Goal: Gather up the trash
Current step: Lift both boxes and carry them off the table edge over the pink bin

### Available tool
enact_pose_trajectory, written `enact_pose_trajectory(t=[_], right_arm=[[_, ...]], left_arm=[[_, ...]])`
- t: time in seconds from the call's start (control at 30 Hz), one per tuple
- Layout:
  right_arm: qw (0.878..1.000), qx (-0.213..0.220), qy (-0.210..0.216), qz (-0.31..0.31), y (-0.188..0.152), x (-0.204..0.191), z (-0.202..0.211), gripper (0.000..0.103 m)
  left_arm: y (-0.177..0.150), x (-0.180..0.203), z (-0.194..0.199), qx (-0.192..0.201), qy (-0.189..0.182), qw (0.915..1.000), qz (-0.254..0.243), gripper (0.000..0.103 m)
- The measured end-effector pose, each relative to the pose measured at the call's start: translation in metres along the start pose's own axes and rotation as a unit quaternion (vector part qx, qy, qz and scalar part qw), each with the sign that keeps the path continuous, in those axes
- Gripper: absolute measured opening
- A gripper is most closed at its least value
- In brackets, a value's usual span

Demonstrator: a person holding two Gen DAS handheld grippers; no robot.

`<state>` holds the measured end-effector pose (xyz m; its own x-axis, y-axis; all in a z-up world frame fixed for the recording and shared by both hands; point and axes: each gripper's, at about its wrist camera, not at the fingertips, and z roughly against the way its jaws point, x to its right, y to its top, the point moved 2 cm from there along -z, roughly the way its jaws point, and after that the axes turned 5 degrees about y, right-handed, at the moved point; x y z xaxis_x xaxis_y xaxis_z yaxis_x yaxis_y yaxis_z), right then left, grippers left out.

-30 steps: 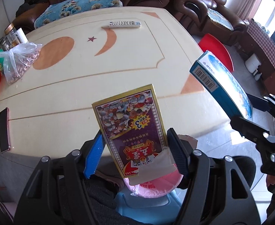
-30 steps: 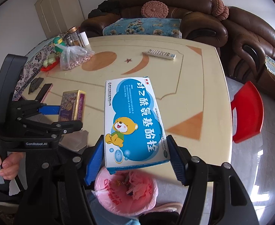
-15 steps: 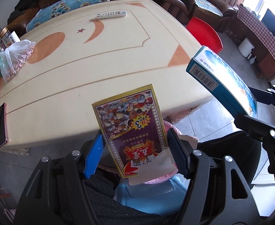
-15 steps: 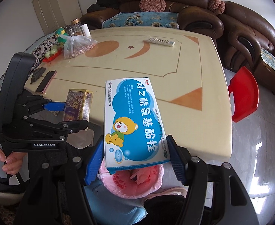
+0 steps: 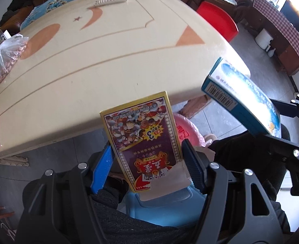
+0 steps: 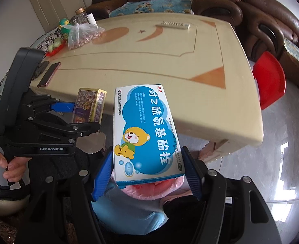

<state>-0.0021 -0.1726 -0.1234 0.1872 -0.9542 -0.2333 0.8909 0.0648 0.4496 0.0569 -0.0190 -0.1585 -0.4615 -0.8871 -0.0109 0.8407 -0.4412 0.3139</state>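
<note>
Pink-lined bin (image 6: 147,189) open below, table edge (image 6: 241,140) close beyond, floor right clear

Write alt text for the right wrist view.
The right gripper clamps a blue-and-white medicine box with a cartoon bear, above a pink-lined trash bin beside a cream table. At left, the left gripper holds a gold-edged playing-card box; a phone, remote and bagged nuts lie on the table.

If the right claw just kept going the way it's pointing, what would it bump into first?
Probably the pink bag-lined bin, which shows just below the blue medicine box that the right claw holds. Depth is hard to judge, so the box's lower end would likely touch first.
</note>
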Motion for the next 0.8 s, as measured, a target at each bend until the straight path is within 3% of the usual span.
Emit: enact_pose_trajectory(t=[0.3,0.8], right_arm=[[1.000,-0.028,0.002,-0.012,-0.014,0.008,-0.022,0.063],[0.996,-0.086,0.011,-0.034,-0.038,0.023,-0.077,0.063]], left_arm=[[-0.008,0.007,-0.024,-0.019,-0.005,0.9996,-0.023,0.066],[-0.022,0.006,-0.081,-0.083,-0.028,0.9959,-0.025,0.066]])
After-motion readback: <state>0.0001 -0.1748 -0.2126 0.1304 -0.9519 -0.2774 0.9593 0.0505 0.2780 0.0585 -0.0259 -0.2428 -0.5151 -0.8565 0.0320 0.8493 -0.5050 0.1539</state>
